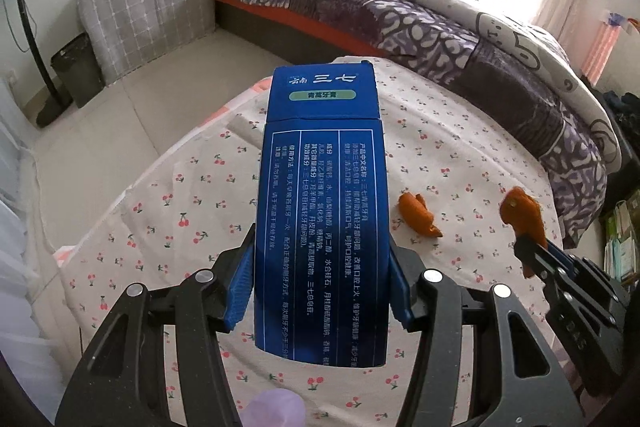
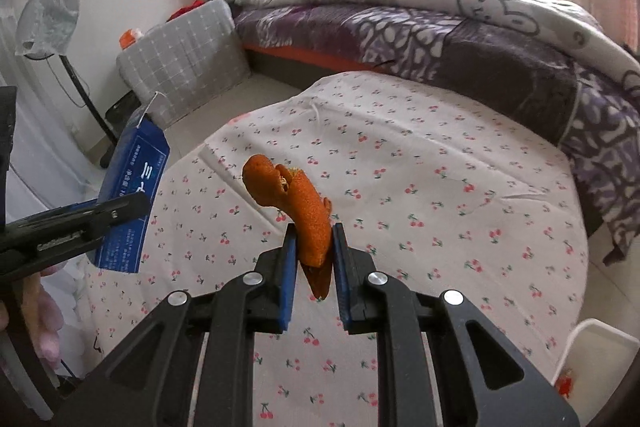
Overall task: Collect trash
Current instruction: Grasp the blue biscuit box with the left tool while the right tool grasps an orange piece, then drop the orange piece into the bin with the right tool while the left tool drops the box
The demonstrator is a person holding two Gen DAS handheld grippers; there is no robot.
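Left wrist view: the left gripper (image 1: 320, 291) fingers clamp a tall blue printed cardboard box (image 1: 322, 195) above the cherry-print cloth desk (image 1: 168, 211). The right gripper (image 2: 315, 251) fingers pinch a curled orange peel strip (image 2: 298, 211). Another orange peel piece (image 1: 418, 215) lies toward the desk's right edge.

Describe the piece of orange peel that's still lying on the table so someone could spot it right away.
Find the round table with the cherry-print cloth beside the bed. The loose orange peel lies on the cloth, just right of the blue toothpaste box. Unlike the other peel, no gripper holds it.
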